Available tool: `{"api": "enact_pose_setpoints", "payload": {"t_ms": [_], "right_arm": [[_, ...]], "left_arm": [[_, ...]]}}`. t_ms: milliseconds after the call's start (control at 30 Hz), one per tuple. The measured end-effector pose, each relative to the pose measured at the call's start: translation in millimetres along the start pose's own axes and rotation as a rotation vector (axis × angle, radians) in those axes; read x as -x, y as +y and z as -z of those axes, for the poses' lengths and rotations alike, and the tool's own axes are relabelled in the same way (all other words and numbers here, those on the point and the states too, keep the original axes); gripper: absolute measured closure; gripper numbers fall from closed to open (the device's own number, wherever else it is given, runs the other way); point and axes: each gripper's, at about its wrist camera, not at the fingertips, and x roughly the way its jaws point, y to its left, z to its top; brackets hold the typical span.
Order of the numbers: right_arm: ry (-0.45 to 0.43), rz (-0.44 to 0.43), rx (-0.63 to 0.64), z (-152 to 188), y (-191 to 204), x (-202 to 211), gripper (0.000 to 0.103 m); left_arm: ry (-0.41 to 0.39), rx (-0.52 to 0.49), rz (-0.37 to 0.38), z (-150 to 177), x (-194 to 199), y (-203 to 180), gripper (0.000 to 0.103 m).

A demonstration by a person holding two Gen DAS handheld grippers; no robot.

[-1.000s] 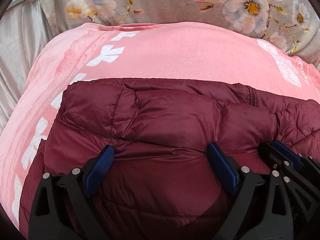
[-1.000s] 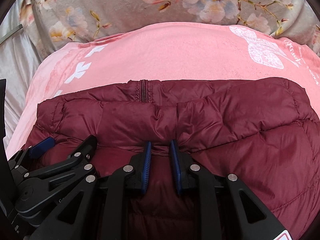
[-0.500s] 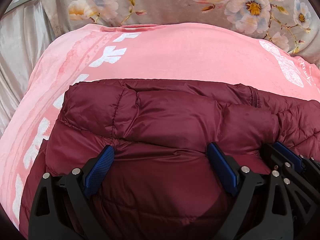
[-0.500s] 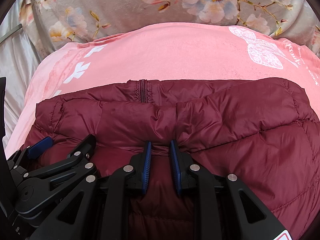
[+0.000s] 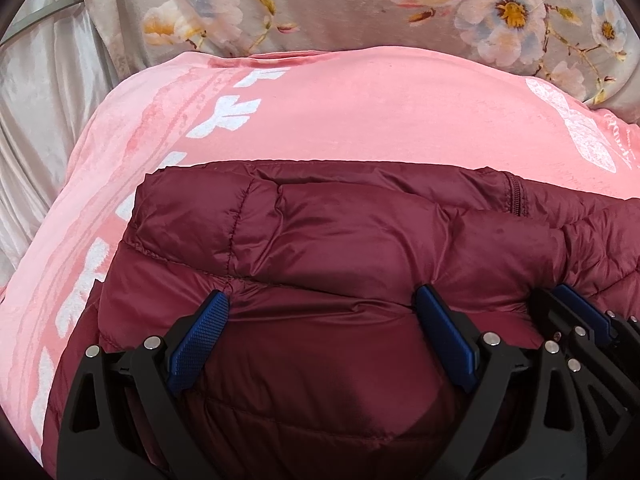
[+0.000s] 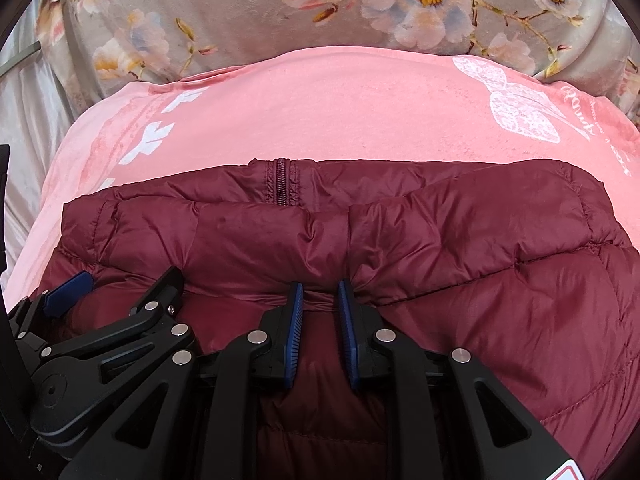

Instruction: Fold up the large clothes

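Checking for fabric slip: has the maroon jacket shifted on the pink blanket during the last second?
No. The maroon jacket keeps its place: its zipper meets the pink blanket at the same spot below the white print.

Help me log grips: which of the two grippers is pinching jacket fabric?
The right gripper, its narrow jaws closing on a tuck of the maroon puffer jacket; the left gripper stands wide open.

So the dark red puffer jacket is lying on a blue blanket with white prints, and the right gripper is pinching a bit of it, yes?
Not quite: the blanket is pink, not blue, as the right wrist view shows. The dark red puffer jacket lies on it, and the right gripper is closing on a pinch of its fabric.
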Motion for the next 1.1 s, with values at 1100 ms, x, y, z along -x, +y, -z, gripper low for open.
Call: {"api": "enact_pose_setpoints", "payload": {"t_ms": [1100], "right_arm": [[0.02, -0.215, -0.021, 106, 1, 102, 0.08]], "left_arm": [[0.122, 0.448, 0.188, 130, 87, 175, 0.005]]}}
